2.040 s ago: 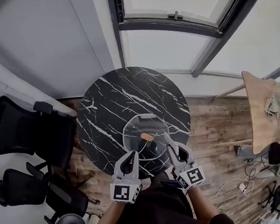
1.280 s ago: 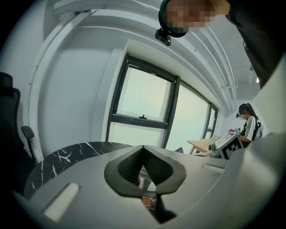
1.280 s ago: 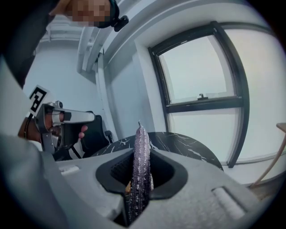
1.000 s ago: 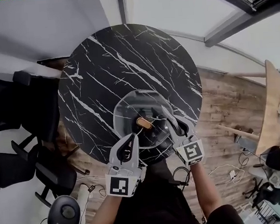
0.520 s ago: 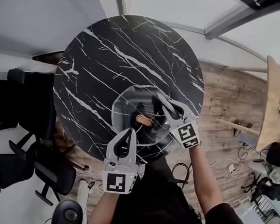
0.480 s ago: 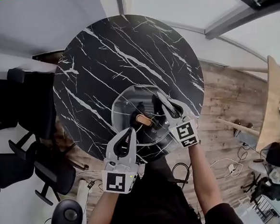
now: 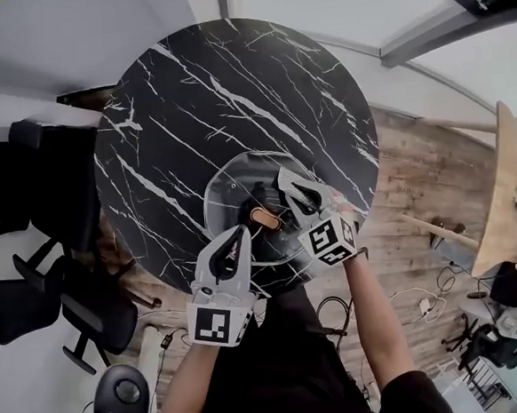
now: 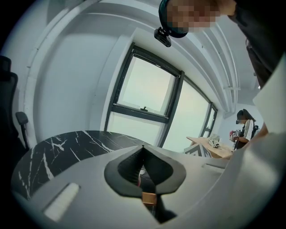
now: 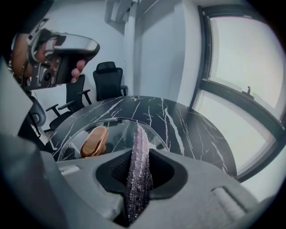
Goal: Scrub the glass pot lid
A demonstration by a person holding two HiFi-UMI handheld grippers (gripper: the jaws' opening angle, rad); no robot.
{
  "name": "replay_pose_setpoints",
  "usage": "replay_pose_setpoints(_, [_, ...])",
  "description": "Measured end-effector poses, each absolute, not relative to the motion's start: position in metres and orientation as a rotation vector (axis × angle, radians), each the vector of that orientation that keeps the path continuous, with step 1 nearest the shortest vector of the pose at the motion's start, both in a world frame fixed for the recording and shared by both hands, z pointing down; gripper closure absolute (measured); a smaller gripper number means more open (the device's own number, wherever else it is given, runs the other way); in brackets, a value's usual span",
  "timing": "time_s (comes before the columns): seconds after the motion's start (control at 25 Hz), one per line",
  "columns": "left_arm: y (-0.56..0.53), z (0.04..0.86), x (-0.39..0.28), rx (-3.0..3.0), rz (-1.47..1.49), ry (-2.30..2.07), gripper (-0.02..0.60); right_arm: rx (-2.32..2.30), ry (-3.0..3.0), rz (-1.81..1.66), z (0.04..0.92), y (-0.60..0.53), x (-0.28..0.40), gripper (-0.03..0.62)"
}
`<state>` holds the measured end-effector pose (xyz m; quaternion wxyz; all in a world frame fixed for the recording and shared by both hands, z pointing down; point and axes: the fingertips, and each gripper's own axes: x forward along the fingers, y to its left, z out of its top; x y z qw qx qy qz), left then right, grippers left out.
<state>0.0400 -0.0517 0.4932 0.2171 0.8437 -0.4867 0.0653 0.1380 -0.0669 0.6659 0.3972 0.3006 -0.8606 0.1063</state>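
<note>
head: steep overhead | gripper views: low, close | shared: table [image 7: 232,96]

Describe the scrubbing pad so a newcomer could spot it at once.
On the round black marble table, near the person's edge, lies a glass lid with a copper-coloured knob. Just right of that knob, the right gripper is shut on the pad, a thin strip standing on edge. It alone is sparkly grey-purple and rough; its neighbours look smooth.
</note>
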Motion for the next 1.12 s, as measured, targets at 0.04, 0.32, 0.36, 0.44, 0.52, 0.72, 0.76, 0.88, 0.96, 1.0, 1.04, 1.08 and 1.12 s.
replay_pose_setpoints(0.04, [-0.048,0.502,0.042,2.346,0.204,-1.311,0.578,0.747,-2.176,0.253,0.668,-0.063,0.137,0.519])
replay_pose_setpoints(0.32, [-0.034,0.541,0.045,2.336,0.284,-1.177,0.556,0.74,-2.173,0.231,0.673,-0.05,0.135,0.517])
replay_pose_setpoints(0.36, [-0.034,0.54,0.044,2.338,0.278,-1.183,0.57,0.735,-2.172,0.226,0.674,-0.048,0.135,0.517])
replay_pose_setpoints(0.44, [-0.031,0.54,0.041,2.347,0.296,-1.195,0.578,0.729,-2.169,0.224,0.675,-0.041,0.137,0.517])
replay_pose_setpoints(0.52, [-0.03,0.541,0.037,2.351,0.325,-1.222,0.578,0.73,-2.161,0.223,0.676,-0.032,0.14,0.517])
replay_pose_setpoints(0.72, [-0.029,0.534,0.033,2.331,0.264,-1.274,0.578,0.762,-2.136,0.231,0.678,-0.003,0.145,0.517])
replay_pose_setpoints(0.76, [-0.029,0.531,0.033,2.335,0.242,-1.277,0.578,0.77,-2.134,0.231,0.678,0.002,0.145,0.517])
replay_pose_setpoints(0.88, [-0.025,0.528,0.031,2.352,0.238,-1.275,0.578,0.793,-2.125,0.223,0.678,0.016,0.143,0.517])
replay_pose_setpoints(0.96, [-0.021,0.528,0.028,2.348,0.236,-1.282,0.578,0.811,-2.119,0.232,0.679,0.023,0.14,0.517])
replay_pose_setpoints(1.0, [-0.02,0.527,0.026,2.343,0.232,-1.29,0.578,0.824,-2.116,0.239,0.679,0.026,0.139,0.517])
replay_pose_setpoints(1.04, [-0.018,0.528,0.023,2.337,0.236,-1.294,0.578,0.837,-2.113,0.245,0.679,0.028,0.139,0.517])
replay_pose_setpoints(1.08, [-0.015,0.529,0.02,2.334,0.248,-1.292,0.578,0.848,-2.111,0.248,0.679,0.031,0.139,0.517])
replay_pose_setpoints(1.12, [-0.011,0.53,0.018,2.334,0.256,-1.288,0.578,0.858,-2.107,0.248,0.679,0.034,0.138,0.517])
